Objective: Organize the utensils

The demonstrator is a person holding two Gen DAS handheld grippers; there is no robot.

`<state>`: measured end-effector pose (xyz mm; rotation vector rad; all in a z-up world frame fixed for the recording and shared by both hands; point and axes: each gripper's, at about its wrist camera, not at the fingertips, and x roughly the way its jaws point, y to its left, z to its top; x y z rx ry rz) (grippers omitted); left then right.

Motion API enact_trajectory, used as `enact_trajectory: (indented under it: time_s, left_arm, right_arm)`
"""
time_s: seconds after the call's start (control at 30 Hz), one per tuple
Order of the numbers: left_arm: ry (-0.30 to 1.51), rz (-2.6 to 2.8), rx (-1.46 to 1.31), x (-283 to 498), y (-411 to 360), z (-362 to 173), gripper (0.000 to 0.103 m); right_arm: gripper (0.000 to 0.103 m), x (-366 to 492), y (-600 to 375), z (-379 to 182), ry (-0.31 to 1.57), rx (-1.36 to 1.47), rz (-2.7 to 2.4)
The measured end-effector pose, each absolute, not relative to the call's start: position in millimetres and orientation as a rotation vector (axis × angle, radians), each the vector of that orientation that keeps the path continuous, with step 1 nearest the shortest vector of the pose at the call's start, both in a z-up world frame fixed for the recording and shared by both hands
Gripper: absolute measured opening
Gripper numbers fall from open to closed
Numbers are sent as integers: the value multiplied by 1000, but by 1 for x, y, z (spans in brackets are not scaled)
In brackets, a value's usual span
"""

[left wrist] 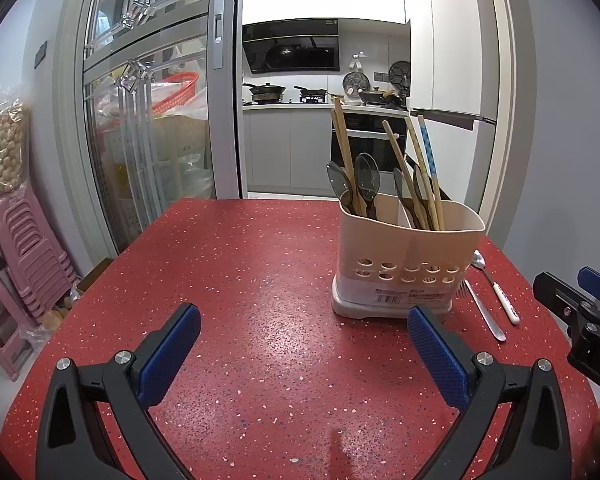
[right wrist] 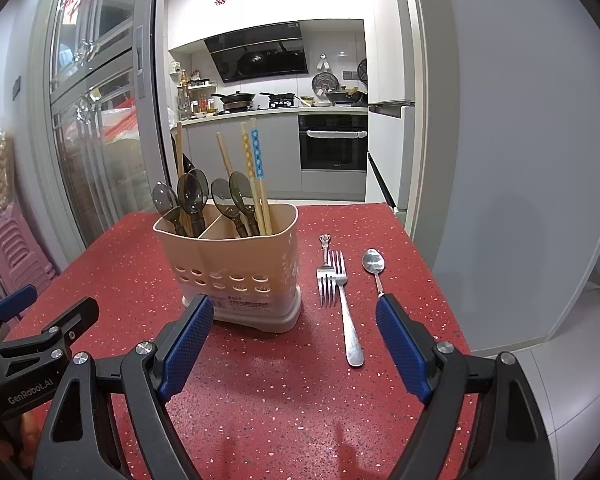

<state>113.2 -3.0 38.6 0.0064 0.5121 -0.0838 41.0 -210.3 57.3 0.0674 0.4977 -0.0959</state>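
both hand-held grippers hover apart over the red bench, nothing between their pads.
the left hand-held gripper (left wrist: 304, 354) and right hand-held gripper (right wrist: 295, 346) hold nothing. a beige utensil holder (right wrist: 236, 276) stands on the bench (right wrist: 260, 400), with dark plastic spoons (right wrist: 192, 196) and chopsticks (right wrist: 256, 168) upright in its two compartments. just right of it lie two forks (right wrist: 340, 292) and a metal spoon (right wrist: 374, 264).

We look from two wrist cameras, each low over red speckled table (left wrist: 260, 280), tilted slightly down, facing open kitchen doorway. Left view sits left of beige utensil caddy (left wrist: 408, 256), caddy right of centre. Right view sits nearer, caddy (right wrist: 232, 264) left of centre. We share caddy, table, kitchen beyond; each view catches other gripper at its edge.
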Motion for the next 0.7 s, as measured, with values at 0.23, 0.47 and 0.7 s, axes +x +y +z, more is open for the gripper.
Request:
enact_trajectory:
  time_s: [0.23, 0.47, 0.7]
  left_arm:
    - [517, -86, 2, 113, -4, 38, 103]
    - [523, -89, -3, 115, -4, 38, 103]
    - [525, -92, -3, 116, -4, 38, 103]
  right_arm:
    - [86, 41, -210, 57, 500, 67, -94]
    - [86, 41, -209, 57, 503, 69, -93]
    - [86, 41, -209, 56, 505, 70, -93]
